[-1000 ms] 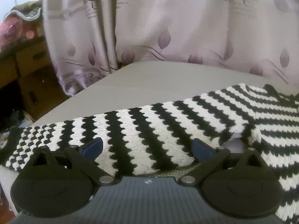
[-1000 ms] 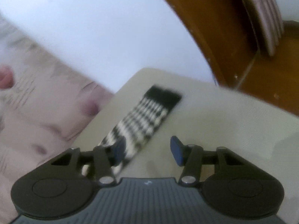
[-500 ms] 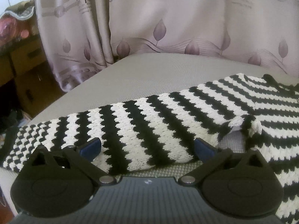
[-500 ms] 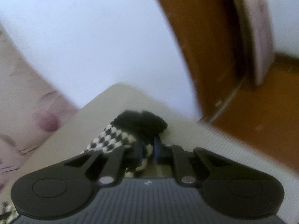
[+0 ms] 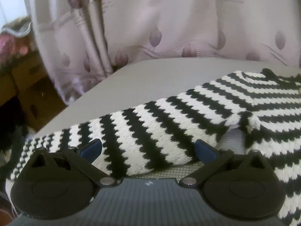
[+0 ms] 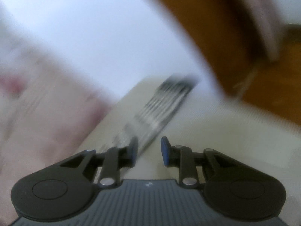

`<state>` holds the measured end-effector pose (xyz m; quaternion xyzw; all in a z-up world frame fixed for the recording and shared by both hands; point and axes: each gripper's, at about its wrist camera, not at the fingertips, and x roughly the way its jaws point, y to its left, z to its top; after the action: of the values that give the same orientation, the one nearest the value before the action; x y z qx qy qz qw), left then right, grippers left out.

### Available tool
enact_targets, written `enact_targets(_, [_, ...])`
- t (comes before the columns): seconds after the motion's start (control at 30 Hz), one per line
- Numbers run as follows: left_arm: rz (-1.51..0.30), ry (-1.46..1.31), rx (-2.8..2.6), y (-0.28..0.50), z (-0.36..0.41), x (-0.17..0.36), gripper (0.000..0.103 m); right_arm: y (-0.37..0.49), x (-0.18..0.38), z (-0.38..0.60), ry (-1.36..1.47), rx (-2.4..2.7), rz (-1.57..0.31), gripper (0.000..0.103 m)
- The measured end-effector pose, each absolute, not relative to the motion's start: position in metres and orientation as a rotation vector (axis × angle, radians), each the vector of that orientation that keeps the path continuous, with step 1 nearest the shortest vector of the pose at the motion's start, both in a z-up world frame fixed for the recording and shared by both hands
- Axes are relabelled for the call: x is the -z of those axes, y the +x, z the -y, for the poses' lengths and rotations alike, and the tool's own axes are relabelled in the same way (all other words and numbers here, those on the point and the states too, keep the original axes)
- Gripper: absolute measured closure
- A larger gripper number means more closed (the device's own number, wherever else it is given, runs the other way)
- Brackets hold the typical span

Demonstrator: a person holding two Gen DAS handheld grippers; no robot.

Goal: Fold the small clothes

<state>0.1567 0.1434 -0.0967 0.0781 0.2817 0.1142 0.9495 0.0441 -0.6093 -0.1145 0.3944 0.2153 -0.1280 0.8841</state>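
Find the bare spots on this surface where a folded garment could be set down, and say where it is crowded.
Free: the grey surface between the curtain and the striped sweater; also right of its far sleeve. Crowded: the near side, under the sweater and left gripper.

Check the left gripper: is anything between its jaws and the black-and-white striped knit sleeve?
Nothing visible. The left gripper is open and the black-and-white striped knit sleeve lies directly between its blue pads on the grey surface.

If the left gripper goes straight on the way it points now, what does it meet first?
Most likely the striped sleeve of the sweater: it lies across the line between the open left gripper's fingertips, on the grey surface. Depth is unclear.
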Motion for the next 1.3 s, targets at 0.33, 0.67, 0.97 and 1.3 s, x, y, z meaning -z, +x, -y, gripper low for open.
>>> enact_targets(0.33, [-0.553, -0.001, 0.069, 0.095, -0.142, 0.063, 0.002, -0.061, 0.103, 0.426, 0.567, -0.175, -0.691, 0.065])
enact_targets(0.67, [-0.687, -0.116, 0.303, 0.029, -0.14, 0.072, 0.002, -0.074, 0.125, 0.384, 0.568, -0.142, -0.694, 0.083])
enact_targets(0.97, [-0.792, -0.172, 0.339, 0.018, -0.123, 0.09, 0.096, -0.083, 0.125, 0.393, 0.657, -0.125, -0.655, 0.093])
enact_targets(1.3, [-0.836, -0.279, 0.316, 0.005, -0.142, 0.086, 0.096, -0.109, 0.123, 0.397, 0.711, -0.117, -0.662, 0.094])
